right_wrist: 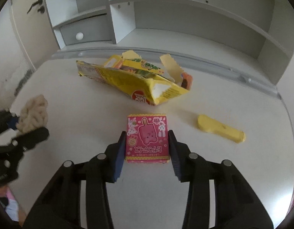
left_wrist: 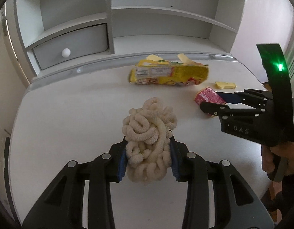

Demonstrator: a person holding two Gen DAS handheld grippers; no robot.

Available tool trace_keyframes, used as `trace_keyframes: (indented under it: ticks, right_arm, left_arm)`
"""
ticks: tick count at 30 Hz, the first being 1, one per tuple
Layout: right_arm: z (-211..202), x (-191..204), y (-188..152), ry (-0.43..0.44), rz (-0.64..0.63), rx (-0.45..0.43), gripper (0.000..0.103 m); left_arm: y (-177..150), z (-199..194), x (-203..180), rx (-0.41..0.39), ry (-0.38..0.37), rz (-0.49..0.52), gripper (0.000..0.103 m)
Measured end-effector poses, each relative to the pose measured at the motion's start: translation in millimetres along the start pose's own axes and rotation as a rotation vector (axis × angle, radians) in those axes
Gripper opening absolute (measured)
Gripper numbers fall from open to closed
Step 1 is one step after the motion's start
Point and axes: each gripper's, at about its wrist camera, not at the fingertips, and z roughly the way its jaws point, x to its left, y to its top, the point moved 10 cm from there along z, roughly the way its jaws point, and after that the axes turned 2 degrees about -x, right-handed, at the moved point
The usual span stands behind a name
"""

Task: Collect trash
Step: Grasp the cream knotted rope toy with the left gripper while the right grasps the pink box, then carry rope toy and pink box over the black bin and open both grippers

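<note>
Cream knitted cloth [left_wrist: 147, 143] is held bunched in the left gripper [left_wrist: 147, 160], just above the tabletop [left_wrist: 70, 114].

Soft and light, the cloth is squeezed at its middle between nearly closed jaws. A pink carton [right_wrist: 147, 138] lies flat on the tabletop, bracketed by the right gripper [right_wrist: 147, 152], whose jaws are narrowed about its long sides; firm contact cannot be confirmed. Light, stiff card is judged crushable. A torn yellow box [right_wrist: 135, 80] and a yellow scrap [right_wrist: 221, 128] remain uncollected.
</note>
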Motion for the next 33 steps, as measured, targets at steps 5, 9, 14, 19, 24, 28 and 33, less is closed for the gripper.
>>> trace_keyframes:
  ticks: [5, 9, 14, 19, 24, 28, 33]
  right_arm:
    - [-42, -32, -24, -0.008, 0.075, -0.044, 0.042]
    - [-88, -81, -58, -0.060, 0.170, -0.086, 0.042]
    - [-151, -161, -123, -0.175, 0.336, -0.134, 0.042]
    - [-217, -248, -210, -0.327, 0.542, -0.170, 0.042]
    - [-264, -322, -321, -0.461, 0.770, -0.149, 0.042]
    - [-277, -359, -404, -0.512, 0.943, -0.091, 0.042]
    - [-272, -381, -477, -0.512, 1.070, 0.006, 0.042]
  left_arm:
    - [-1, -11, -37, -0.014, -0.037, 0.047, 0.036]
    - [1, -11, -96, -0.026, -0.119, 0.097, 0.037]
    - [4, -7, -199, -0.042, -0.259, 0.193, 0.037]
    - [-9, -13, -329, -0.048, -0.445, 0.331, 0.037]
    - [-50, -25, -461, -0.015, -0.648, 0.493, 0.037]
    - [-93, -24, -536, 0.037, -0.732, 0.599, 0.037]
    - [-151, -5, -599, 0.135, -0.774, 0.700, 0.037]
